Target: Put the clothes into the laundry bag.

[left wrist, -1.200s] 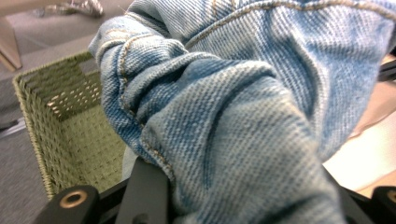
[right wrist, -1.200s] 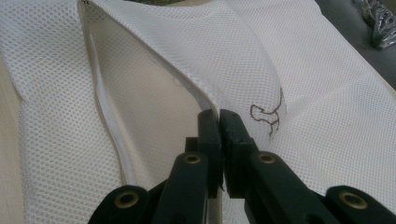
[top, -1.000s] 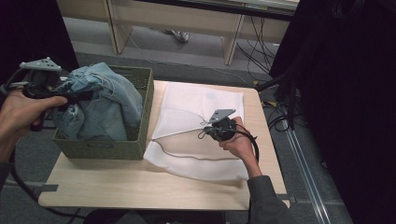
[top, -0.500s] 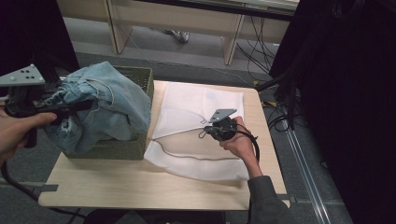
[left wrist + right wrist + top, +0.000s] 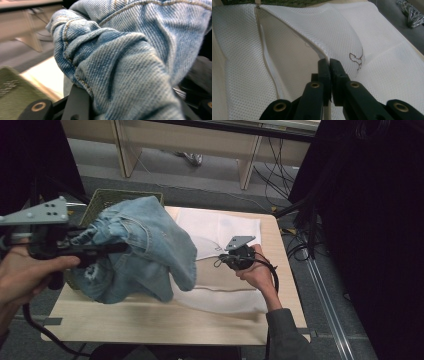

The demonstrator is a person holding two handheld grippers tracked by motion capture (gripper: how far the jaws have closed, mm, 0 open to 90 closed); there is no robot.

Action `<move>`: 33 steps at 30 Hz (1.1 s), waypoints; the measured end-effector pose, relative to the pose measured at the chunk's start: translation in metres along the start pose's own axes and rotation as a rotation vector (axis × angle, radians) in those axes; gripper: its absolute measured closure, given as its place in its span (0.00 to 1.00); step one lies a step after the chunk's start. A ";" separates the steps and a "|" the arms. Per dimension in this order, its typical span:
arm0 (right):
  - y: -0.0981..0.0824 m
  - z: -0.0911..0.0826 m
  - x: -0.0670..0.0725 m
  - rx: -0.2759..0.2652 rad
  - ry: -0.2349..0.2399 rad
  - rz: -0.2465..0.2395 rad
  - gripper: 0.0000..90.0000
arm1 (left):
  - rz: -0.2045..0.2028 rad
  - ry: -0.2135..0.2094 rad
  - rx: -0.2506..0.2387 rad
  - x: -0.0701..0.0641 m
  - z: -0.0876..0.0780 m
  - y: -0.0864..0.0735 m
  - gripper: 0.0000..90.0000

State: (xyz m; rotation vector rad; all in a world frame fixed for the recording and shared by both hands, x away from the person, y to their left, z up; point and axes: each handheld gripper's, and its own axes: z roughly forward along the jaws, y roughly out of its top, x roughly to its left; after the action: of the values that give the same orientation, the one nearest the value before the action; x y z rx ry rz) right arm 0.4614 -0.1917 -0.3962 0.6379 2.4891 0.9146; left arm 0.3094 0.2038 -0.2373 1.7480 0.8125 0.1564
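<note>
Hanging from the left gripper [image 5: 107,249], jeans [image 5: 145,245] apparently overlap the mesh bag [image 5: 220,227].

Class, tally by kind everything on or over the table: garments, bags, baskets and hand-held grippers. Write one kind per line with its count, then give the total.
Denim garment: 1
White mesh bag: 1
Green basket: 1
Grippers, left gripper and right gripper: 2
Total: 5

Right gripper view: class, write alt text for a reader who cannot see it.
The right gripper is shut on the zipper edge of a white mesh laundry bag, holding its mouth open. The bag lies on a pale wooden table.
</note>
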 end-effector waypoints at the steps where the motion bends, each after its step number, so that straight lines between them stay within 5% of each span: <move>1: 0.000 -0.001 0.000 0.003 0.003 0.007 0.98 | 0.202 -0.041 0.001 0.013 0.006 0.004 0.71; 3: -0.001 -0.001 -0.001 -0.003 0.005 0.001 0.98 | 0.211 -0.074 0.030 0.010 0.020 -0.002 0.71; 4: -0.002 -0.002 0.000 0.001 0.004 0.029 0.98 | 0.319 0.091 0.020 0.015 0.024 -0.002 0.71; 6: -0.001 -0.002 -0.002 -0.010 0.005 -0.006 0.98 | 0.313 -0.018 0.058 0.011 0.044 -0.010 0.71; 7: 0.000 -0.004 -0.002 0.000 0.012 0.016 0.98 | 0.312 -0.058 0.075 0.010 0.054 -0.014 0.71; 8: 0.001 -0.005 -0.002 -0.022 0.006 -0.008 0.98 | 0.209 -0.137 0.098 0.004 0.062 -0.020 0.71; 12: 0.007 -0.015 0.000 -0.031 -0.005 0.013 0.98 | 0.198 -0.164 0.113 0.003 0.088 -0.024 0.71; 13: 0.009 -0.015 -0.003 -0.061 -0.005 -0.033 0.98 | 0.199 -0.173 0.115 0.002 0.093 -0.023 0.71; 14: 0.010 -0.020 -0.001 -0.053 -0.003 0.003 0.98 | 0.200 -0.183 0.114 0.002 0.098 -0.022 0.71; 15: 0.012 -0.021 -0.004 -0.072 -0.005 -0.034 0.98 | 0.201 -0.180 0.109 0.000 0.103 -0.019 0.71; 19: 0.013 -0.026 -0.005 -0.081 -0.005 -0.023 0.98 | 0.226 -0.153 0.074 0.003 0.117 -0.011 0.70; 21: 0.011 -0.025 -0.004 -0.073 -0.004 0.000 0.98 | 0.199 -0.132 0.072 0.010 0.128 -0.012 0.70; 24: 0.009 -0.022 -0.007 -0.074 -0.002 -0.014 0.98 | 0.243 -0.058 0.146 0.016 0.153 -0.027 0.70; 28: 0.007 -0.020 -0.006 -0.050 -0.012 -0.006 0.99 | 0.276 -0.016 0.256 0.023 0.193 -0.058 0.69; 31: 0.007 -0.019 -0.006 -0.043 -0.027 -0.004 0.99 | 0.262 -0.063 0.309 0.023 0.211 -0.070 0.68; 33: 0.007 -0.018 -0.005 -0.043 -0.034 -0.003 0.99 | 0.299 -0.089 0.333 0.016 0.219 -0.072 0.68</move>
State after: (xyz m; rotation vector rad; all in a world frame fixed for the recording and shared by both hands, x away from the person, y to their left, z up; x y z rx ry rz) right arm 0.4582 -0.1989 -0.3772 0.6303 2.4333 0.9461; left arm 0.3973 0.0467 -0.3824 2.1713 0.5291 0.1466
